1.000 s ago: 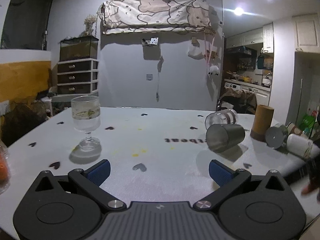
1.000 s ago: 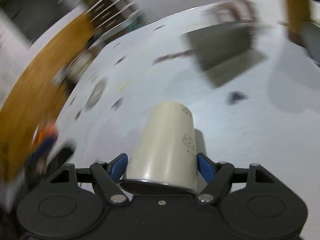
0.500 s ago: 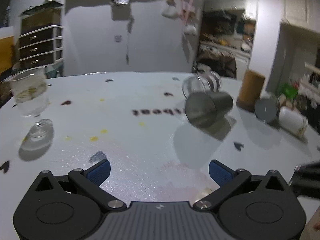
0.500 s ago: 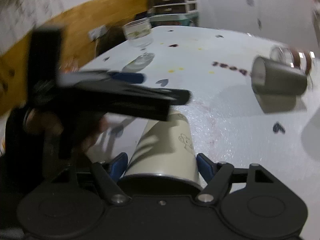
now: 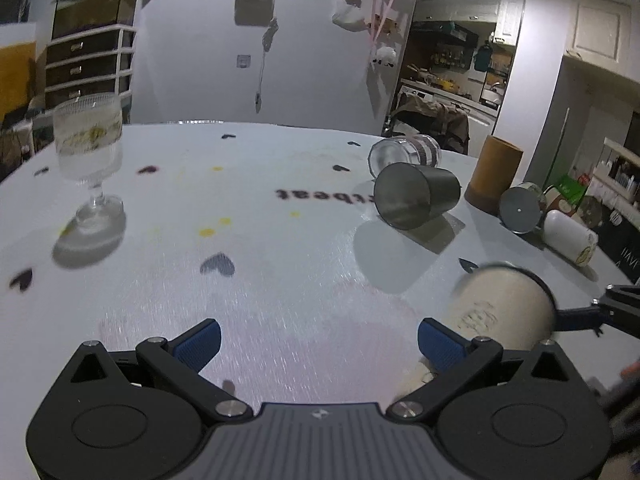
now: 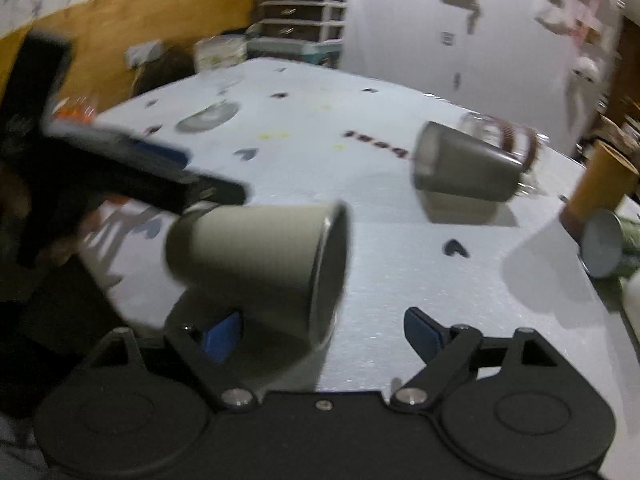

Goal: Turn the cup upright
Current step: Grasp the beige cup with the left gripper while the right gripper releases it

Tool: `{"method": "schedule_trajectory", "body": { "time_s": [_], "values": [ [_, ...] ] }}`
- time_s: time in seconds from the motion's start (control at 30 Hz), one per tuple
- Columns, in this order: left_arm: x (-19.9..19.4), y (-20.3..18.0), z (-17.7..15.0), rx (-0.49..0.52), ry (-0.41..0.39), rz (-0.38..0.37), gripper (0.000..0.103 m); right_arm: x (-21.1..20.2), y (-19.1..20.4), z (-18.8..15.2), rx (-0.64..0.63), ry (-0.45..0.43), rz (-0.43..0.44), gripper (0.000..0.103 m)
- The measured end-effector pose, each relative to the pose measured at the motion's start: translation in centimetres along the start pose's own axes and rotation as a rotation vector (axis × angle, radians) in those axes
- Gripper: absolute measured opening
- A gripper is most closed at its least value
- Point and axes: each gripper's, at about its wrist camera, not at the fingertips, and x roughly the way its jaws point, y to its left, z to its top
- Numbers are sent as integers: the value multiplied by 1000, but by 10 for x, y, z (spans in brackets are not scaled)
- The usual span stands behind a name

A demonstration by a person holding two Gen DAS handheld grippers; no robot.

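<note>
Cream cup (image 6: 256,256) lies on its side, blurred, its open rim facing right in the right wrist view, just ahead of the right hand-held gripper (image 6: 324,334); that hand-held gripper is spread wide with nothing between its blue pads (image 6: 420,334), and the cup sits off toward its left finger rather than between the two. Whether the cup rests on the white worktop (image 6: 400,280) or hangs just above it cannot be told through the blur. In the left wrist view the same cup (image 5: 500,312) appears at lower right, just behind the right-hand finger of the left hand-held gripper (image 5: 318,338), which is likewise released and empty, its blue pads (image 5: 198,342) well apart. The left hand-held gripper (image 6: 132,172) shows in the right wrist view as a dark blurred shape reaching in from the left, its tip near the closed end of the cup; contact cannot be confirmed. Farther back on the worktop a grey metal cup (image 5: 416,200) lies tipped on its side with a clear glass (image 5: 404,152) on its side just behind it, an upright brown cylinder (image 5: 494,178) to their right, and a stemmed glass (image 5: 90,164) standing far to the left
</note>
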Motion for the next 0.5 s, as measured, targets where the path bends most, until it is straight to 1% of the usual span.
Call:
{"method": "schedule_trajectory", "body": {
  "time_s": [0.13, 0.2, 0.37, 0.43, 0.5],
  "values": [
    [-3, 1, -7, -27, 9, -5, 103, -1, -13, -5, 84, -34, -19, 88],
    [-5, 1, -11, -37, 17, -24, 103, 2, -18, -6, 118, -45, -37, 88],
    [-9, -3, -16, -23, 30, -54, 103, 7, -30, -8, 205, -70, -70, 87],
    [-10, -2, -15, -35, 27, -69, 100, 7, -35, -10, 234, -80, -61, 87],
    [-12, 3, -9, -89, 23, -88, 94, 4, -39, -13, 268, -100, -46, 87]
  ]
}}
